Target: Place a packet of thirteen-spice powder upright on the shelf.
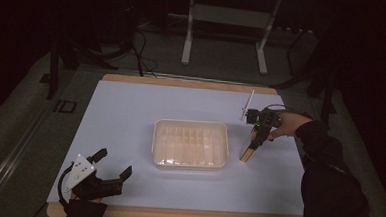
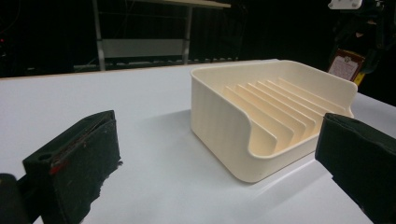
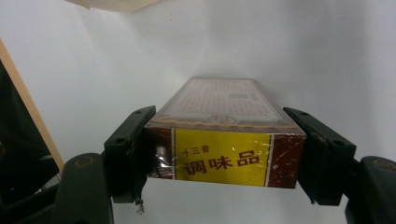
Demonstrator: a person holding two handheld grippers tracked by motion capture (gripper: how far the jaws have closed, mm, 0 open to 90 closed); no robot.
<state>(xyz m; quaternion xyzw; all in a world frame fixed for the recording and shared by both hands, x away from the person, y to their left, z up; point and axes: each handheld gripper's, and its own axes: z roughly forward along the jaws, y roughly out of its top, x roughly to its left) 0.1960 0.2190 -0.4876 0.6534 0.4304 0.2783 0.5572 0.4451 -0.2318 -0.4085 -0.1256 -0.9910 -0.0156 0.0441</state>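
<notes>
A cream slotted tray (image 1: 190, 144) sits mid-table, its corner close ahead in the left gripper view (image 2: 261, 112). My right gripper (image 1: 258, 132) is to the right of the tray, shut on a small box (image 1: 249, 148) with a yellow and brown end; the box hangs down with its lower end at the table. In the right gripper view the box (image 3: 223, 137) is clamped between both jaws (image 3: 223, 154), its yellow label facing the camera. My left gripper (image 1: 112, 165) rests at the table's front left, open and holding nothing (image 2: 210, 186).
The white table top (image 1: 130, 115) has bare room left of and behind the tray. A thin white stick (image 1: 248, 104) stands just behind the right gripper. A metal frame stand (image 1: 225, 30) is on the floor beyond the table. The person's dark sleeve (image 1: 328, 165) covers the right edge.
</notes>
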